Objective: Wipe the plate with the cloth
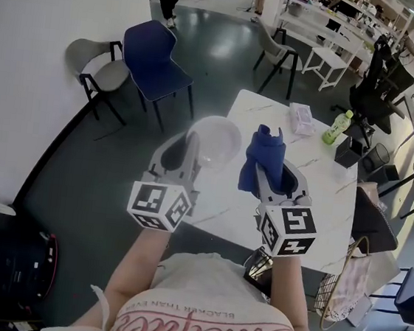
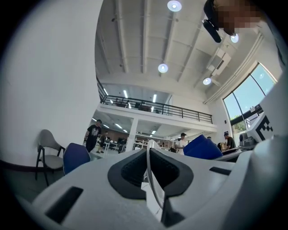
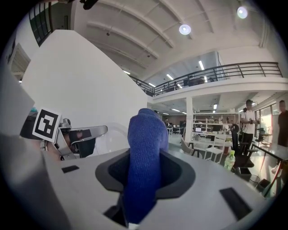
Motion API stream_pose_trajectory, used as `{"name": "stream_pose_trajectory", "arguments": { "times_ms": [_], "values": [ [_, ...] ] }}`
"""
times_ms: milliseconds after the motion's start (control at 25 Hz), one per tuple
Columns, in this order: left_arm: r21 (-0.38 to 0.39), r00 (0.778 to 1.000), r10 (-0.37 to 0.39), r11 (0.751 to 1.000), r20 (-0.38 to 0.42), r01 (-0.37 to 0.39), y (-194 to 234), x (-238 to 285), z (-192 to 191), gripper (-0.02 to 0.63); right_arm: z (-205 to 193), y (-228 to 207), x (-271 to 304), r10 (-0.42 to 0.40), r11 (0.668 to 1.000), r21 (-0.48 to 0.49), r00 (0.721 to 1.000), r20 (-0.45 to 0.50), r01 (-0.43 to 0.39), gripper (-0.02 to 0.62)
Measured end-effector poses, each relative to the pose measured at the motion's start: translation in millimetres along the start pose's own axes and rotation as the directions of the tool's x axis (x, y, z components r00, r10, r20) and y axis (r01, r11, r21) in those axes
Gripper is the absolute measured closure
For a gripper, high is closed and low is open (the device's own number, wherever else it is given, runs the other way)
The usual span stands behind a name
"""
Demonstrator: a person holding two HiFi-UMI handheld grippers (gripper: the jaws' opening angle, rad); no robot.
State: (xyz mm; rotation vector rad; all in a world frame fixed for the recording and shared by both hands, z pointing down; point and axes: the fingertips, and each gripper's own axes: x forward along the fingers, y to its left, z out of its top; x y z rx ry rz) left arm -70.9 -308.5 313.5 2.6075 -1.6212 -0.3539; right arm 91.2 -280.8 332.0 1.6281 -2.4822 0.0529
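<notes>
Item one, left gripper (image 1: 193,154): I have its jaws shut tight on the rim of the plate (image 1: 214,141), which is clear, lifted off the table and carried nearly on edge. Item two, the plate itself: it sits at nine o'clock of the cloth (image 1: 262,152), just beside it; whether they touch I cannot tell. Item three, the cloth: blue and bunched, standing up out of the jaws. Item four, right gripper (image 1: 264,176): clamped on the cloth's lower part, with nothing else between the jaws. Item five, white table (image 1: 323,189) at one o'clock of both grippers, with a tissue packet (image 1: 301,118) and a green bottle (image 1: 337,127) on it. Status, as I judge it: both pick-ups are done and the tools face each other; the wiping itself remains, with no stroke across the plate's face evident here.
</notes>
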Motion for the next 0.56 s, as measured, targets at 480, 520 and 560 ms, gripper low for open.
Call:
{"name": "stream_pose_trajectory", "arguments": {
  "times_ms": [480,520,560],
  "values": [
    [0.001,1.000,-0.013,1.000,-0.013,0.013,-1.2,-0.5,-3.3,0.586,-4.1,3.6,0.3,-0.005,1.000,-0.021,1.000,-0.019,0.005,0.468],
    [0.000,1.000,-0.015,1.000,-0.014,0.015,-1.1,-0.3,-3.8,0.585,-4.5,3.5,0.6,-0.006,1.000,-0.022,1.000,-0.021,0.006,0.468],
    [-0.001,1.000,-0.016,1.000,-0.015,0.016,-1.2,-0.2,-4.2,0.586,-4.8,3.3,0.8,-0.007,1.000,-0.024,1.000,-0.023,0.007,0.468]
  ]
}}
